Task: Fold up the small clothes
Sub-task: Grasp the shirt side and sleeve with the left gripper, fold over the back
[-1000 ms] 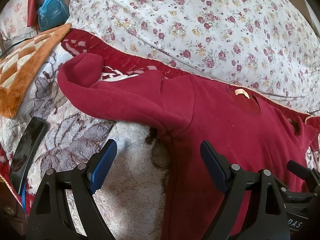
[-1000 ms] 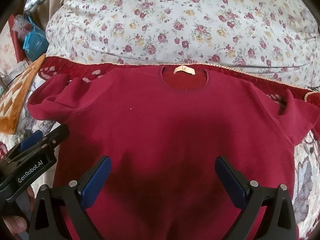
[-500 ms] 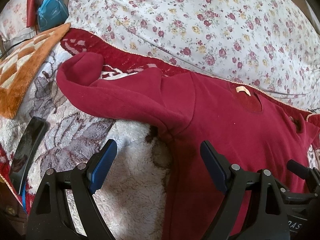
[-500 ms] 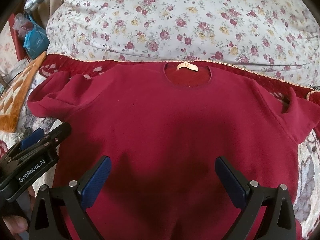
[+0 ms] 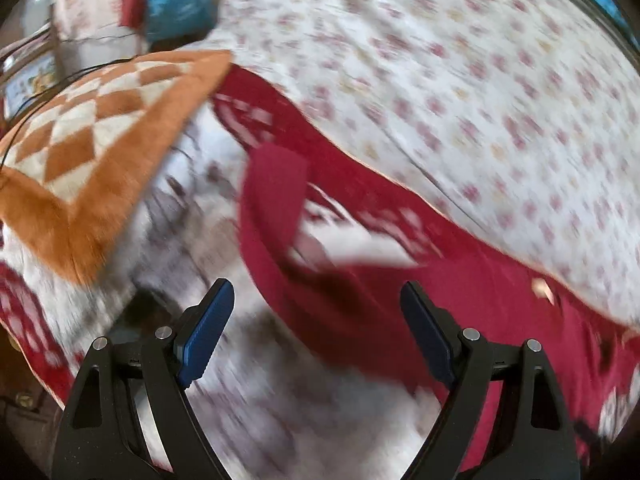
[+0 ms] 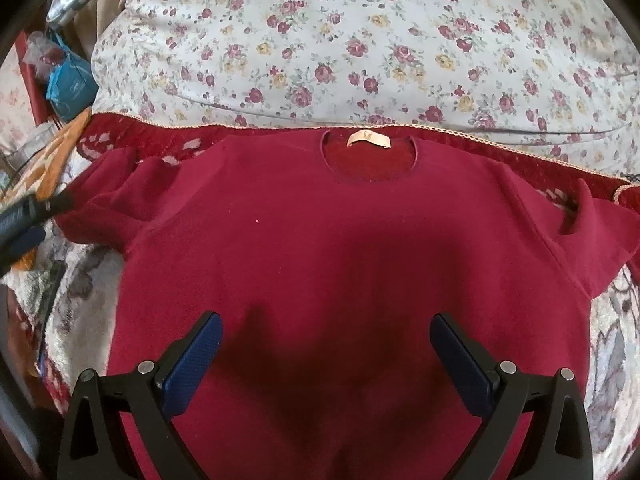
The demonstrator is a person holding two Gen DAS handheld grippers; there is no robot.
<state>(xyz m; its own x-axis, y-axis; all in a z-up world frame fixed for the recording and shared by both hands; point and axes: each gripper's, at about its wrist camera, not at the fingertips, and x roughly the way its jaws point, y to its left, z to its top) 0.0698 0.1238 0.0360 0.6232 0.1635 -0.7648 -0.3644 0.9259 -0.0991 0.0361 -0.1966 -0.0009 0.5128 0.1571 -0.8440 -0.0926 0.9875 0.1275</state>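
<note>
A dark red sweater (image 6: 320, 248) lies flat on the bed, neck hole and tan label (image 6: 366, 138) at the far side. Its left sleeve (image 6: 108, 196) is bunched, its right sleeve (image 6: 592, 232) is creased. My right gripper (image 6: 326, 360) is open and empty, low over the sweater's middle. In the blurred left wrist view the left sleeve (image 5: 276, 200) lies ahead of my open, empty left gripper (image 5: 316, 336), which also shows in the right wrist view (image 6: 24, 216) at the left edge beside that sleeve.
A floral quilt (image 6: 360, 40) bulges behind the sweater. An orange checked cushion (image 5: 92, 148) lies at the left. A red patterned blanket (image 5: 320, 148) and a pale fleece cover (image 5: 280, 392) lie under the sweater. A blue bag (image 6: 68, 84) sits far left.
My left gripper has swung quickly left and forward toward the left sleeve, blurring its view. My right gripper has barely moved. The sweater lies as before.
</note>
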